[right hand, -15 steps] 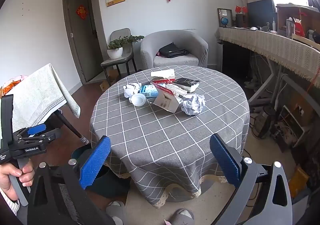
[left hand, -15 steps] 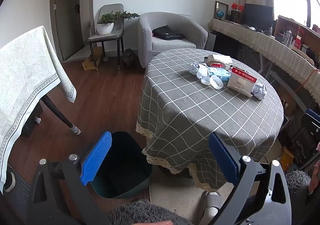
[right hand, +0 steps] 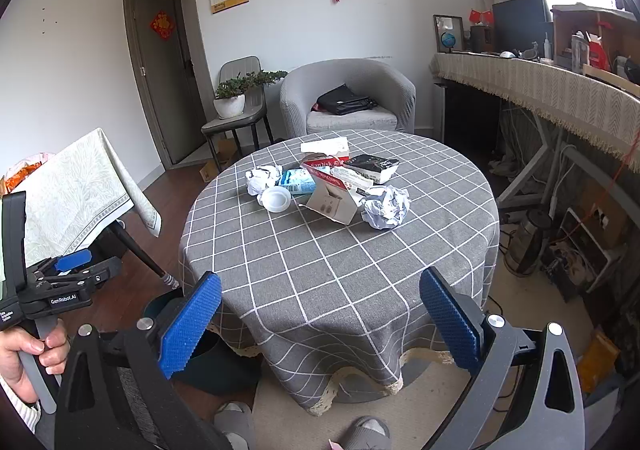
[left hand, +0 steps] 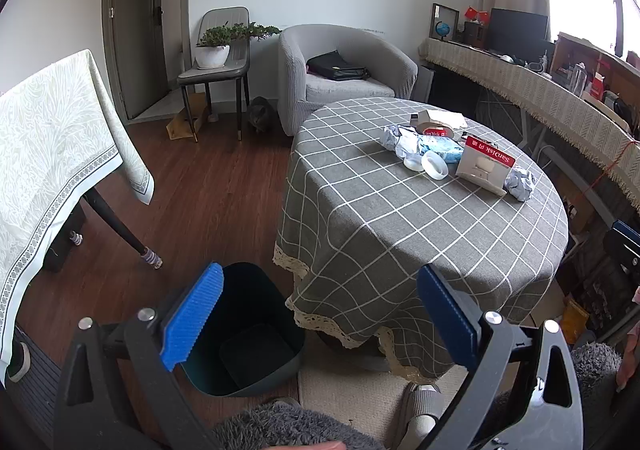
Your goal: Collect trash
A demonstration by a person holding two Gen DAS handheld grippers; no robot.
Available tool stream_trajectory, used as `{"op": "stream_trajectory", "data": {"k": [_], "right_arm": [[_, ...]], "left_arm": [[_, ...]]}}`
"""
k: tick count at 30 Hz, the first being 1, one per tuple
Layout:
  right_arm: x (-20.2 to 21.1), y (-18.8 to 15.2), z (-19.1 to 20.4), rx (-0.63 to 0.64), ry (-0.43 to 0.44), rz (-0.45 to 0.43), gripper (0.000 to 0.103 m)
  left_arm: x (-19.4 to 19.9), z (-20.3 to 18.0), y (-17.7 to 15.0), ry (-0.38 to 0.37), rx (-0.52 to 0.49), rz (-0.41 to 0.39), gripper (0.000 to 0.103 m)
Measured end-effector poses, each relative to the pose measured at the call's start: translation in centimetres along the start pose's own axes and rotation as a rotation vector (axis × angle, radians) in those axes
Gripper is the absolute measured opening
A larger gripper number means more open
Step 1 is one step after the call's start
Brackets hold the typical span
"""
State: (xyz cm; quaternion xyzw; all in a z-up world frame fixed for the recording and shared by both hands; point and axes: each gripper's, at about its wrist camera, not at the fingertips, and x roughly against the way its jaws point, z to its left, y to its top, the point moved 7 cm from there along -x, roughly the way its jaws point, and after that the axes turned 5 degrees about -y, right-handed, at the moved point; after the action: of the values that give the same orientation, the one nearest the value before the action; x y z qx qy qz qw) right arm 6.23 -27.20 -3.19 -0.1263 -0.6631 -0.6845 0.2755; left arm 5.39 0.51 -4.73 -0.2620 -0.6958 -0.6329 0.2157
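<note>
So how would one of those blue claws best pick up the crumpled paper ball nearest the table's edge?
Grip the crumpled paper ball across its middle, coming from above and from the near side. It is roundish and soft, so any width suits. The red-and-white box crowds its left, so the fingers should close front to back. The right gripper is open and empty.

near tabletop [right hand: 320,270] bare, litter pile [right hand: 332,189] beyond

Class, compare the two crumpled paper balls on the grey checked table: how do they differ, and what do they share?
The right paper ball looks bigger than the left paper ball. The right one lies nearer the table's front edge, beside the tilted SanDisk box; the left one sits farther back, behind the white lid and beside the blue packet. Both are whitish, crumpled paper, untouched on the table.
</note>
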Motion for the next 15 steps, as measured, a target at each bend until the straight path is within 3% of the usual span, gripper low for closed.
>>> {"op": "stream_trajectory", "data": {"k": [15], "right_arm": [[-0.10, -0.10, 0.01, -0.004, 0.002, 0.001, 0.100]], "left_arm": [[0.06, -0.15, 0.06, 0.000, -0.002, -0.002, 0.099]]}}
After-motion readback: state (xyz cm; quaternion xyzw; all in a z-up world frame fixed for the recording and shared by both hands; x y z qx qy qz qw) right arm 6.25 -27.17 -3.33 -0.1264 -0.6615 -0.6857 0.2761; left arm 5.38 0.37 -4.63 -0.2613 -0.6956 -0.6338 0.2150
